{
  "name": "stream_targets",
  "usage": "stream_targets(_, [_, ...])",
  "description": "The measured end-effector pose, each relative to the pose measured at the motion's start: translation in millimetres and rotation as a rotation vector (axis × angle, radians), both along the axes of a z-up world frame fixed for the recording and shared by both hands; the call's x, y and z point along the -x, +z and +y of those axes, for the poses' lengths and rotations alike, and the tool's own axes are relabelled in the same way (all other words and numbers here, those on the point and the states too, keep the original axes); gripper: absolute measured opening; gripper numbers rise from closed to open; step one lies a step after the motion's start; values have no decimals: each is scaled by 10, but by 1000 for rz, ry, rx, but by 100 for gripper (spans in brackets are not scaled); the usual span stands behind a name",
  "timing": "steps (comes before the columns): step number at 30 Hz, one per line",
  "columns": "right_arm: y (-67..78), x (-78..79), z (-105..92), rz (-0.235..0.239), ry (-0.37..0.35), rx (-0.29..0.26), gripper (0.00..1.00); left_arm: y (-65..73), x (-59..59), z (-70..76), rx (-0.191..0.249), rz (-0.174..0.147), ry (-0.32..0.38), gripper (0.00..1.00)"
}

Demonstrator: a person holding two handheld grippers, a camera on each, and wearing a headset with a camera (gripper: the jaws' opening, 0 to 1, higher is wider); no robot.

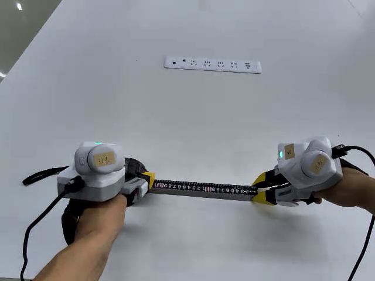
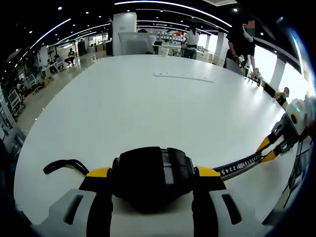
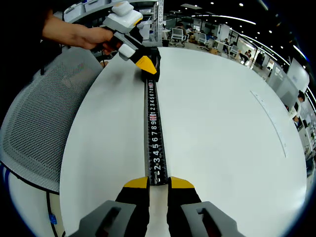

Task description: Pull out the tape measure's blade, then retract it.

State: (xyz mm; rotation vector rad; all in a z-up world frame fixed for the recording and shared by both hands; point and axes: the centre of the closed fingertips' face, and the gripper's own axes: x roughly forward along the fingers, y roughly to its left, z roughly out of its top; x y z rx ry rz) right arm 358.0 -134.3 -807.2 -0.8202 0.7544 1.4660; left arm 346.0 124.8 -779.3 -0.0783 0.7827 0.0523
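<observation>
table [image 1: 176,117]: white, smooth, matt | blade [image 3: 155,143]: dark, slight sheen | case [image 2: 150,170]: black matt plastic

A broad white bench [image 1: 193,134] spreads across the head view, with a white power strip [image 1: 212,64] lying on it toward 12 o'clock. Glossy grey floor [image 1: 20,35] shows at 10 o'clock. In the left gripper view, light strips [image 2: 168,5] cross a dark ceiling at 12 o'clock. A white pillar [image 2: 123,24] stands at 11 o'clock and bright windows [image 2: 260,58] at 2 o'clock. In the right gripper view a grey mesh chair [image 3: 44,118] sits at 9 o'clock.
</observation>
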Motion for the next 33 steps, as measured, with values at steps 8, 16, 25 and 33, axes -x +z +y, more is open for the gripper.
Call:
stream_targets(8, [7,9,2,1,-5,1,9,-10,-5,7,-7,-1,-2,59])
stream_targets(16, [0,3,3,1,-11,3,9,-8,-9,9,-7,-5,-7,58])
stream_targets(25, [6,4,7,2,-15,9,9,-9,-17,18,-7,-8,-4,59])
stream_targets(33, [0,7,1,2,-16,13,9,-12,-9,16,-4,-7,-5,59])
